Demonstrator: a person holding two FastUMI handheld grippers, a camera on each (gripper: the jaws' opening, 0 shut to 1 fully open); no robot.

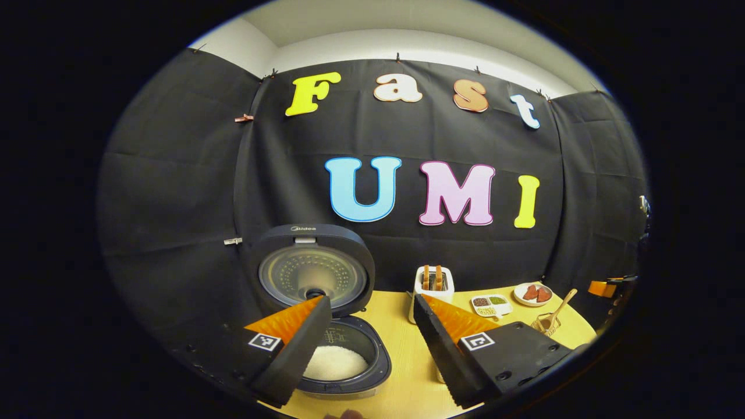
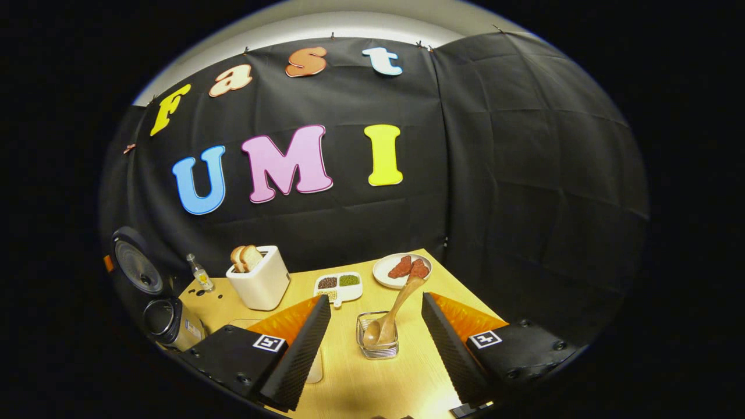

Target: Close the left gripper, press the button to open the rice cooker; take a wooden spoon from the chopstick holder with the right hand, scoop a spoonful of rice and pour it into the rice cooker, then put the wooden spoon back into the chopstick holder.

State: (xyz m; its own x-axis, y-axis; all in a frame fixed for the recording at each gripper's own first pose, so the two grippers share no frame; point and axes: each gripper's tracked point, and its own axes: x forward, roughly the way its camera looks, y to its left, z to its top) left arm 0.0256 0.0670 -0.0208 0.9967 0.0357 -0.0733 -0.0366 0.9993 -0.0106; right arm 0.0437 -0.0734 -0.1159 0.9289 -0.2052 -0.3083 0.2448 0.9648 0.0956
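The right gripper (image 2: 372,349) hangs over the yellow wooden table (image 2: 378,390) with its two fingers wide apart, and the clear chopstick holder (image 2: 378,340) sits on the table between them, touching neither. A wooden spoon (image 2: 396,311) stands in the chopstick holder with its bowl down and its handle leaning away toward a white plate (image 2: 387,269) of red food behind the holder. Left of the chopstick holder are a small white tray of beans (image 2: 339,287), then a white toaster (image 2: 259,285) with bread in it, a little glass bottle (image 2: 199,273), and farthest left the rice cooker (image 2: 169,321) with its lid up.
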